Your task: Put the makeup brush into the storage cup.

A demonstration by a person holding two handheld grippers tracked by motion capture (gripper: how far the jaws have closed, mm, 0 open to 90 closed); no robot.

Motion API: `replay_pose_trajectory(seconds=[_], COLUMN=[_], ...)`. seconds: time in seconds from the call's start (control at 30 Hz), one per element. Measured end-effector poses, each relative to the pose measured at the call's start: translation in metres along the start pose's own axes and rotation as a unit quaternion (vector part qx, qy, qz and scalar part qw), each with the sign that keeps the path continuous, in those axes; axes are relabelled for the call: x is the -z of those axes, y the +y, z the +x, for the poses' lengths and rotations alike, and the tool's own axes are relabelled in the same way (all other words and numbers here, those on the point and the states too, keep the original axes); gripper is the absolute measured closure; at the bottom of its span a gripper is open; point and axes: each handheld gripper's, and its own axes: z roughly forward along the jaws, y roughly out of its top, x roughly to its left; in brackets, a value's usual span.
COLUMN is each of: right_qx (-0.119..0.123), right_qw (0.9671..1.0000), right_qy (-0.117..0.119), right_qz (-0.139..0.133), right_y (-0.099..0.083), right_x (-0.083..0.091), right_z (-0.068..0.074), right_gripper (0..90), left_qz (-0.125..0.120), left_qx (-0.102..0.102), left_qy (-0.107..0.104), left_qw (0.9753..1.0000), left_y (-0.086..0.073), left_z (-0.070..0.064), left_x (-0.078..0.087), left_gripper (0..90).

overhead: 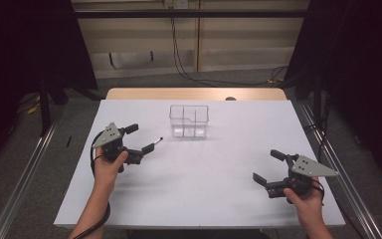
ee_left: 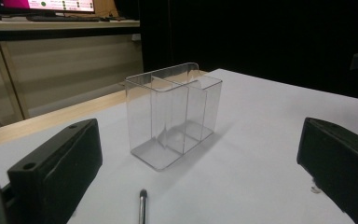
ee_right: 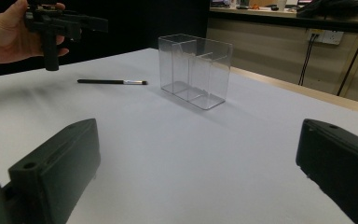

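Note:
A clear plastic box (overhead: 189, 121) with several compartments stands upright and empty at the far middle of the white table. A black pen with a silver band (overhead: 155, 144) lies on the table left of it. My left gripper (overhead: 140, 139) is held above the pen's near end, open, with nothing between its jaws. From the left gripper view the pen's tip (ee_left: 142, 204) lies low between the jaws and the box (ee_left: 175, 119) stands beyond. At the near right my right gripper (overhead: 267, 166) is open and empty. Its view shows the box (ee_right: 196, 70), the pen (ee_right: 112, 81) and the left gripper (ee_right: 58, 23) in a hand.
The white table top (overhead: 204, 174) has a wooden strip (overhead: 194, 93) along its far edge, with a small dark object (overhead: 231, 98) on it. Metal rails (overhead: 328, 149) run along both sides. Dark curtains hang left and right.

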Motion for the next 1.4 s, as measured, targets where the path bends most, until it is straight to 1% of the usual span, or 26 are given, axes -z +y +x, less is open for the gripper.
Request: replay_pose_trajectory(seconds=[0.1, 0.17, 0.3, 0.4, 0.43, 0.5, 0.53, 0.6, 0.67, 0.77, 0.83, 0.87, 0.9, 0.93, 0.97, 1.07, 1.1, 1.13, 1.17, 1.2, 1.27, 1.33, 1.37, 1.4], right_qx=[0.0, 0.001, 0.003, 0.001, 0.001, 0.003, 0.003, 0.003, 0.003, 0.003, 0.003, 0.003, 0.003, 0.003, 0.004, 0.004, 0.004, 0.004, 0.005, 0.004, 0.005, 0.004, 0.004, 0.004], right_qw=[1.0, 1.0, 1.0, 1.0, 1.0, 1.0, 1.0, 1.0, 1.0, 1.0, 1.0, 1.0, 1.0, 1.0, 1.0, 1.0, 1.0, 1.0, 1.0, 1.0, 1.0, 1.0, 1.0, 1.0], right_qy=[0.0, 0.001, 0.0, -0.001, -0.001, -0.001, -0.001, -0.002, -0.001, -0.002, -0.003, -0.002, -0.002, -0.003, -0.001, -0.001, -0.001, -0.001, -0.001, -0.001, -0.001, -0.001, -0.001, -0.001], right_qz=[-0.002, -0.001, -0.001, 0.0, 0.0, 0.001, 0.001, 0.002, 0.003, 0.003, 0.003, 0.003, 0.005, 0.005, 0.005, 0.005, 0.005, 0.005, 0.006, 0.005, 0.005, 0.005, 0.005, 0.005], right_y=[0.0, 0.0, 0.0, 0.0, -0.001, -0.001, -0.001, -0.001, -0.001, -0.001, -0.001, -0.001, -0.001, -0.001, -0.001, -0.001, -0.001, -0.001, -0.001, -0.001, -0.001, -0.001, -0.001, -0.001], right_x=[0.0, 0.001, 0.002, 0.003, 0.003, 0.003, 0.003, 0.004, 0.004, 0.004, 0.003, 0.003, 0.003, 0.003, 0.003, 0.002, 0.002, 0.002, 0.002, 0.002, 0.002, 0.002, 0.002, 0.002], right_z=[0.0, 0.0, 0.001, 0.001, 0.0, 0.0, 0.0, 0.0, 0.0, 0.0, 0.0, 0.0, 0.0, 0.0, 0.0, 0.0, 0.0, 0.0, 0.0, 0.0, 0.0, 0.0, 0.0, 0.0], right_gripper=[0.0, 0.0, 0.0, 0.0, 0.0, 0.0, 0.0, 0.0, 0.0, 0.0, 0.0, 0.0, 0.0, 0.0, 0.0, 0.0, 0.0, 0.0, 0.0, 0.0, 0.0, 0.0, 0.0, 0.0], left_qz=[0.001, 0.006, 0.021, 0.027, 0.032, 0.04, 0.045, 0.051, 0.065, 0.09, 0.104, 0.113, 0.122, 0.134, 0.148, 0.176, 0.185, 0.196, 0.209, 0.217, 0.23, 0.245, 0.253, 0.263], left_qx=[0.004, 0.008, 0.008, 0.009, 0.004, 0.006, 0.003, 0.01, 0.013, 0.011, 0.02, 0.032, 0.036, 0.041, 0.044, 0.05, 0.052, 0.053, 0.054, 0.059, 0.067, 0.067, 0.071, 0.069], left_qy=[0.001, 0.002, 0.002, 0.004, 0.003, 0.005, 0.007, 0.01, 0.013, 0.017, 0.017, 0.017, 0.019, 0.023, 0.024, 0.029, 0.028, 0.029, 0.033, 0.035, 0.037, 0.039, 0.042, 0.043], left_qw=[1.0, 0.9999, 0.9997, 0.9996, 0.9995, 0.9992, 0.999, 0.9986, 0.9977, 0.9957, 0.9942, 0.993, 0.9917, 0.9899, 0.9877, 0.9826, 0.981, 0.9787, 0.976, 0.9738, 0.9701, 0.9664, 0.964, 0.9613], left_y=[-0.001, -0.003, -0.005, -0.005, -0.004, -0.003, -0.002, -0.001, 0.001, 0.004, 0.005, 0.005, 0.005, 0.005, 0.006, 0.007, 0.007, 0.008, 0.009, 0.01, 0.012, 0.014, 0.014, 0.015], left_z=[0.003, 0.004, 0.007, 0.008, 0.01, 0.011, 0.012, 0.014, 0.016, 0.019, 0.021, 0.023, 0.024, 0.025, 0.027, 0.03, 0.03, 0.031, 0.032, 0.032, 0.034, 0.035, 0.036, 0.037], left_x=[-0.006, -0.011, -0.018, -0.021, -0.021, -0.022, -0.023, -0.023, -0.023, -0.023, -0.023, -0.024, -0.024, -0.025, -0.026, -0.028, -0.028, -0.029, -0.03, -0.031, -0.033, -0.035, -0.036, -0.037], left_gripper=[0.0, 0.0, 0.0, 0.0, 0.0, 0.0, 0.0, 0.0, 0.0, 0.0, 0.0, 0.0, 0.0, 0.0, 0.0, 0.0, 0.0, 0.0, 0.0, 0.0, 0.0, 0.0, 0.0, 0.0])
